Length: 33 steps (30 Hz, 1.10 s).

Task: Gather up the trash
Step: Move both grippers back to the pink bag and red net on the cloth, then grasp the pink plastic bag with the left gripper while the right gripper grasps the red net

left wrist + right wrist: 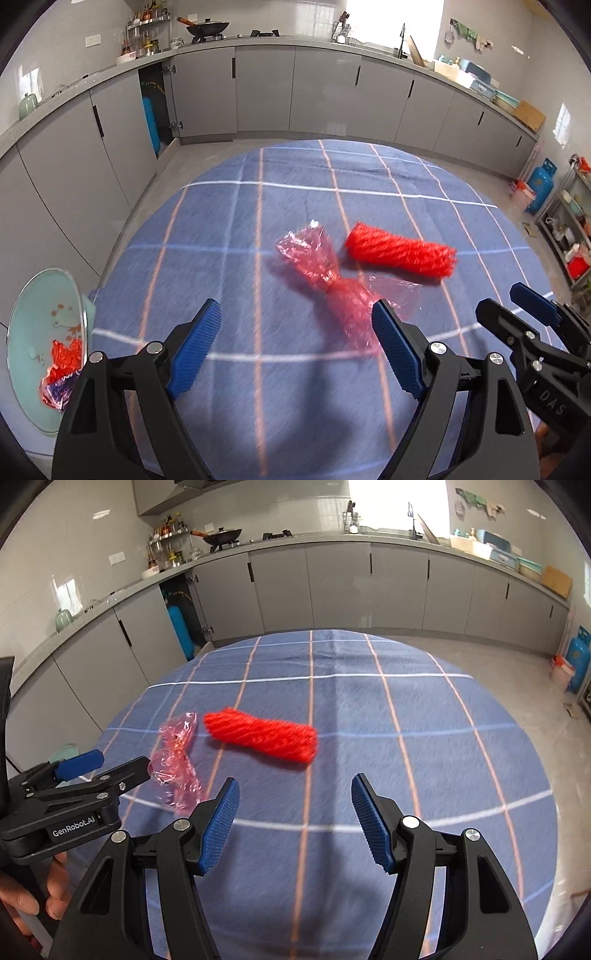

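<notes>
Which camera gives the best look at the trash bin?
The left wrist view: the bin sits at its lower left with the inside open to view, red trash already in it. The right wrist view shows only a pale green sliver behind the left claw.

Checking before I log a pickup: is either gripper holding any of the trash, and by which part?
No. The left gripper and right gripper are both open and empty; the pink wrapper and red net lie on the table.
</notes>
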{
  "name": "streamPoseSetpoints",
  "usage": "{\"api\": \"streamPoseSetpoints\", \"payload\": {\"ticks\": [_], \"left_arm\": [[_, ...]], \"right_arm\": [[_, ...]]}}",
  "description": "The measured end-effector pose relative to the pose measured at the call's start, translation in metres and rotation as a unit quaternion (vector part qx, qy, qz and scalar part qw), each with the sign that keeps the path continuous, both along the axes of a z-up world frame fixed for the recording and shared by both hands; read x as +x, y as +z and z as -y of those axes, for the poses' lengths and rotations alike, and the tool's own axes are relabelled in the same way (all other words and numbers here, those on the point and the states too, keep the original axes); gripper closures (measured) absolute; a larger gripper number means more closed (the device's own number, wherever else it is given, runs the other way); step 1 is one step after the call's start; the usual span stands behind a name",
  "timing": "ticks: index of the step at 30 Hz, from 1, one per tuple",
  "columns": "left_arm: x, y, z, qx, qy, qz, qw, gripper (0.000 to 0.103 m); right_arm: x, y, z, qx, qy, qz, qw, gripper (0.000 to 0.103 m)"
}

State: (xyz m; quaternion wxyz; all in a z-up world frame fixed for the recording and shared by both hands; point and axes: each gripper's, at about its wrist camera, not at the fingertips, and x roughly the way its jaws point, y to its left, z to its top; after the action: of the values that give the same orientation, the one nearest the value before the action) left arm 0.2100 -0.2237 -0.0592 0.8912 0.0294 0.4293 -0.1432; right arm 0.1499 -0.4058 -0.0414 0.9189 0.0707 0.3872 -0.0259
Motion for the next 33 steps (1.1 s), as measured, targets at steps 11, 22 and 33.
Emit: {"api": "streamPoseSetpoints", "payload": {"ticks": [11, 22, 33], "left_arm": [[0.028, -0.024, 0.030, -0.011, 0.019, -0.054, 0.9983, 0.021], [0.023, 0.002, 0.025, -0.033, 0.013, -0.033, 0.9988, 0.021], [0.026, -0.035, 0.058, -0.027, 0.000, -0.074, 0.9969, 0.047]], "right_arm": [[0.035, -0.016, 0.018, 0.004, 0.029, -0.034, 0.999, 0.040], [0.034, -0.019, 0.040, 0.020, 0.012, -0.035, 0.999, 0.040], [0.021, -0.009, 0.055, 0.013, 0.009, -0.032, 0.999, 0.040]]}}
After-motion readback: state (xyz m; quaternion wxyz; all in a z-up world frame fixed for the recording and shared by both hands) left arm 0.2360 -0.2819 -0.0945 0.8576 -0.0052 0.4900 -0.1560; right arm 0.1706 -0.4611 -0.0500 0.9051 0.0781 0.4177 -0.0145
